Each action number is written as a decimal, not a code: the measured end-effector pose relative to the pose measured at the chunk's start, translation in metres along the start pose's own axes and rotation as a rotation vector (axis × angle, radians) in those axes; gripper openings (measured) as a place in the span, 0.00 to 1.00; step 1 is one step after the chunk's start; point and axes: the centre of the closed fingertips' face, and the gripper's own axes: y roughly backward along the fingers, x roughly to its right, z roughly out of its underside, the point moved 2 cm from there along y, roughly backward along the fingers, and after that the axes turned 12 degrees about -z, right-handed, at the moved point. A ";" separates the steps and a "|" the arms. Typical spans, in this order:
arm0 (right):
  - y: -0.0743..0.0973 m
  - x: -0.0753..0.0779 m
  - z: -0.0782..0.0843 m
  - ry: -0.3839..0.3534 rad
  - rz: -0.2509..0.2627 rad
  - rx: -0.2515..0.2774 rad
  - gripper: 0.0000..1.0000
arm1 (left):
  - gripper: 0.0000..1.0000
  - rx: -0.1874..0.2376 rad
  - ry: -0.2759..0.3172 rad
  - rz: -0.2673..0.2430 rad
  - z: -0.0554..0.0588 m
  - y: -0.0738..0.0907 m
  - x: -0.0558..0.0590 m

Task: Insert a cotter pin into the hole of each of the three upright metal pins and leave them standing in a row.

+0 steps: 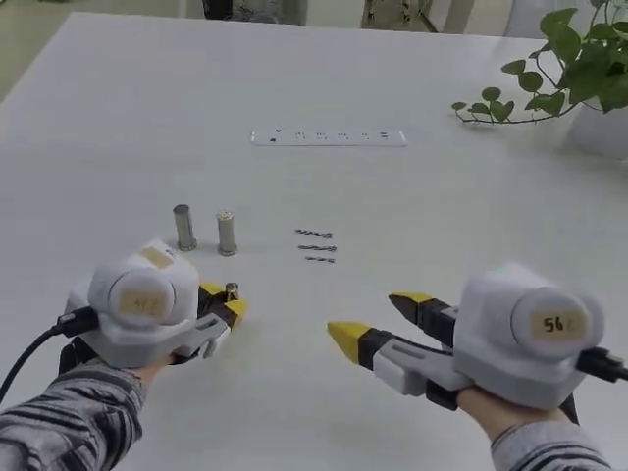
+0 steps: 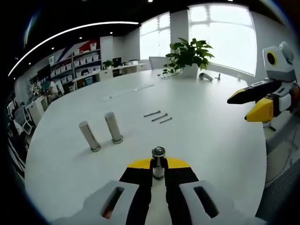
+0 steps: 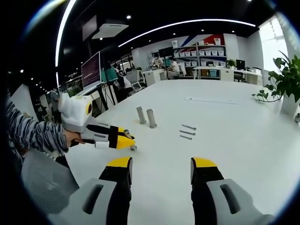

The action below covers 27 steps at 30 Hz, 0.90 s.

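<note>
- Head view: left gripper (image 1: 231, 306) sits in the lower left of the frame, its yellow tips pressed together on a pin (image 1: 232, 291). The top of this pin shows just above the tips.
- Two standing pins (image 1: 183, 228) are upright side by side on the table (image 1: 442, 196), left of centre and above the left gripper.
- Three cotter pins (image 1: 317, 248) lie near the centre in a short column, apart from each other, to the right of the standing pins.
- Right gripper (image 1: 381, 319) is in the lower right, with its tips spread and nothing between them.
- A strip (image 1: 328, 137) lies higher in the frame, and a plant (image 1: 574, 69) is in the upper right corner.
- Left gripper view: the left gripper (image 2: 158, 165) pinches the pin (image 2: 158, 154) at lower centre, and the pin is upright between the tips.
- The standing pins (image 2: 114, 127) are at the left of centre, the cotter pins (image 2: 160, 117) just above the centre, and the right gripper (image 2: 239, 108) is at the right edge, spread.
- Right gripper view: the right gripper (image 3: 161, 163) has its tips wide apart at the bottom, over bare table.
- The left gripper (image 3: 129, 140) comes in from the left. I cannot tell whether its pin touches the table.
- The standing pins (image 3: 151, 118) are at upper centre, and the cotter pins (image 3: 188, 132) are to their right.
</note>
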 end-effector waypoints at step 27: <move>-0.010 0.006 -0.005 0.035 -0.054 -0.073 0.46 | 0.14 0.012 -0.006 0.040 0.004 0.001 0.003</move>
